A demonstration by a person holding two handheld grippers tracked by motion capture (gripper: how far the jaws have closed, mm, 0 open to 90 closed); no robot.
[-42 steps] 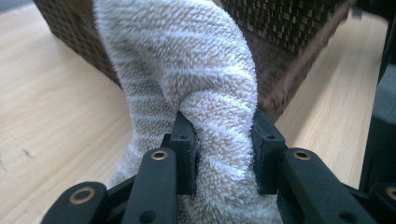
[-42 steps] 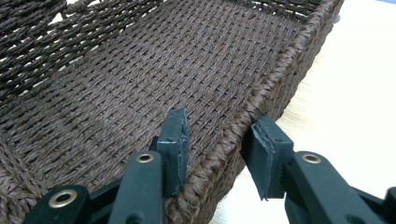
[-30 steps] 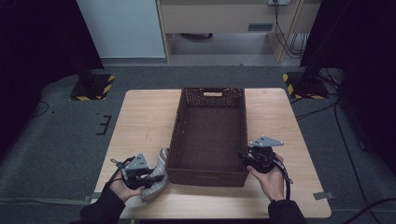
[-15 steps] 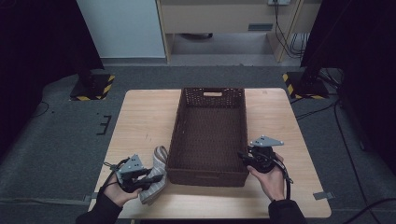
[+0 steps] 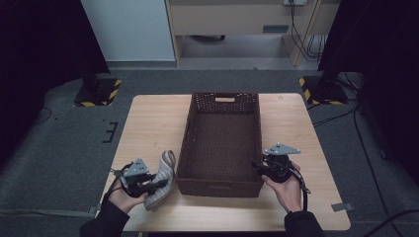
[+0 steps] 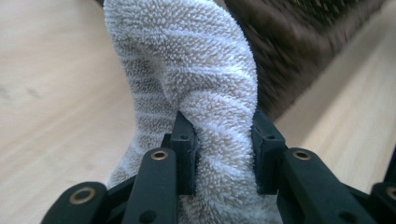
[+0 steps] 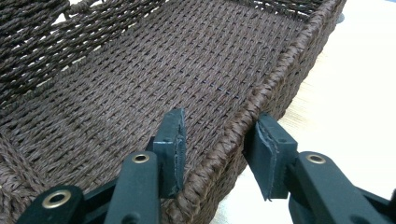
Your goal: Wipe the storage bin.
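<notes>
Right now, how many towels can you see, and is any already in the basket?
1. The striped towel is clamped in the left gripper, off the basket's left side above the table. None lies in the basket.

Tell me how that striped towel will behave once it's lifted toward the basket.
Probably floppy: the striped towel bulges and folds around the left gripper, which is shut on it. Likely light, since one pinch holds it up off the table. Its nubby pile looks grippy, so slipping seems unlikely; loose ends may catch the basket rim.
</notes>
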